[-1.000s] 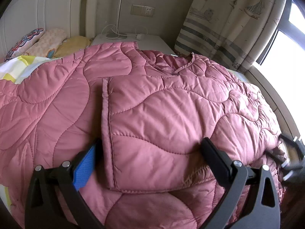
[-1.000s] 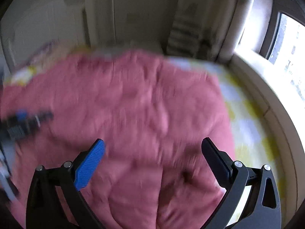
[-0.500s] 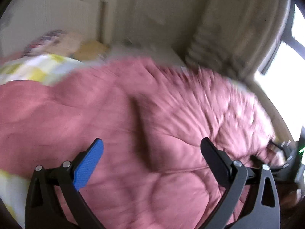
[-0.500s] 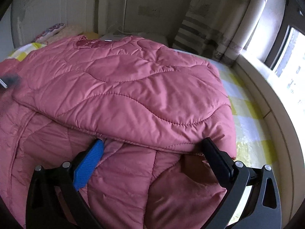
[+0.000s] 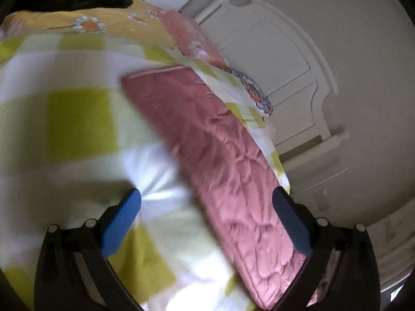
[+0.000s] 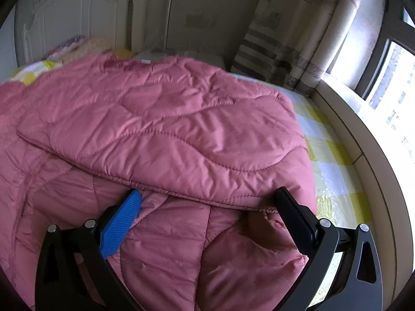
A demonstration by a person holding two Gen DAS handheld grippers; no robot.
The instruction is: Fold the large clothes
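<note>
The pink quilted coat (image 6: pixel 166 140) lies spread on the bed (image 6: pixel 329 155), over a yellow-and-white checked sheet, with one panel already folded across the body. The right gripper (image 6: pixel 207 207) hovers low over that folded edge, its jaws wide apart and holding nothing. The left gripper (image 5: pixel 207 207), jaws also apart and empty, is tilted toward the checked sheet (image 5: pixel 77 119), with a long pink strip of the coat (image 5: pixel 220 160) running past its right jaw; this view is blurred, so finer detail cannot be read.

The step in hand looks like taking hold for the next fold. To do it well, each gripper should close on a full thickness of the padded fabric near a corner, not just the slippery outer shell. Lifting both sides evenly would keep the layer already folded from sliding off.
</note>
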